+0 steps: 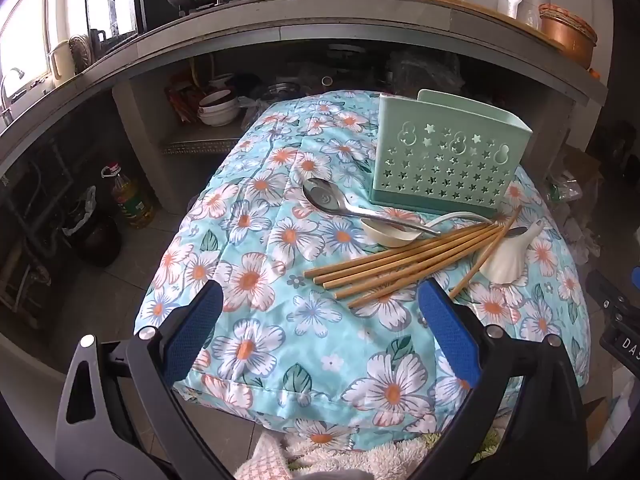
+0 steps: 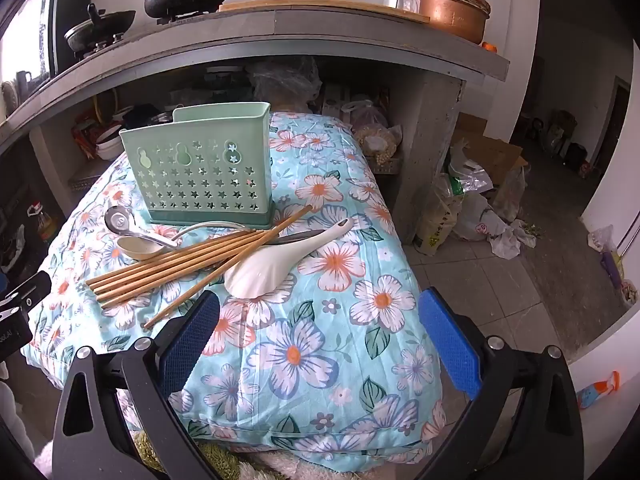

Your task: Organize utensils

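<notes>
Left view: left gripper point(image 1: 320, 320) is hovering wide and empty at lower centre; chopsticks point(image 1: 400, 264), metal spoon point(image 1: 332, 202) and white spoons point(image 1: 508, 256) are lying loose right of centre, before the holder point(image 1: 444, 160).
Right view: right gripper point(image 2: 320, 320) is gaping, holding nothing; holder point(image 2: 204, 168) is standing upper left on the floral cloth point(image 2: 340, 340).
Progress: nothing looks sorted; everything is waiting.

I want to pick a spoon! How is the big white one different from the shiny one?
The white rice spoon is plastic-looking, with a broad bowl; the metal spoon is shiny with a smaller round bowl. The white one lies right of the chopsticks, the metal one left, by the green holder. Both lie loose on the flowered cloth.
</notes>
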`<state>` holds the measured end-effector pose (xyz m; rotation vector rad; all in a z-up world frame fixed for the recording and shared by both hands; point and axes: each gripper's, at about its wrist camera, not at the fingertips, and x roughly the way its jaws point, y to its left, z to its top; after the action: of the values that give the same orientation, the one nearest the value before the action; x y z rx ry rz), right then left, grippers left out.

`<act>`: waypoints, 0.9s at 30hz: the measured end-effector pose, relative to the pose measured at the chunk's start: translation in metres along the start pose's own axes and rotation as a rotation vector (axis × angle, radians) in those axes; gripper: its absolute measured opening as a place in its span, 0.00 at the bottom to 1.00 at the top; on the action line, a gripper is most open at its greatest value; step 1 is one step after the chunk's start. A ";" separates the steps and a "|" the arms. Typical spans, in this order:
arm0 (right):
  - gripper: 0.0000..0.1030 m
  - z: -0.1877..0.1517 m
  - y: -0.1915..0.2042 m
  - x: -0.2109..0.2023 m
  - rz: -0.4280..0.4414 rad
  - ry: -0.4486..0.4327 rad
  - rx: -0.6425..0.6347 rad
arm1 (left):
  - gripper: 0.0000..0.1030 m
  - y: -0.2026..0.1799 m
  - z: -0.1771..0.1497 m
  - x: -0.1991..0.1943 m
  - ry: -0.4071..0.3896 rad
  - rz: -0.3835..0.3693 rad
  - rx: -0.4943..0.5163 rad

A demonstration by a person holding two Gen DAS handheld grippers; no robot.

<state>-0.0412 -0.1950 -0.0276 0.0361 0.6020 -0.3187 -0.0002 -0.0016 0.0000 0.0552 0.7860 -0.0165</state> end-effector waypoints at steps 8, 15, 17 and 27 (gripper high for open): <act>0.94 0.000 0.000 0.000 0.001 0.002 0.002 | 0.92 0.001 0.000 0.000 0.003 -0.009 -0.006; 0.94 0.000 0.000 0.000 0.002 0.003 0.001 | 0.92 0.001 0.000 -0.001 0.003 -0.009 -0.006; 0.94 0.000 0.000 0.000 0.001 0.001 0.001 | 0.92 0.001 0.000 -0.001 0.004 -0.009 -0.006; 0.94 0.000 0.000 0.000 0.003 0.004 0.001 | 0.92 0.001 0.000 0.000 0.004 -0.010 -0.006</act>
<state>-0.0410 -0.1950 -0.0278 0.0391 0.6058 -0.3161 -0.0005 -0.0005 0.0001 0.0460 0.7902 -0.0236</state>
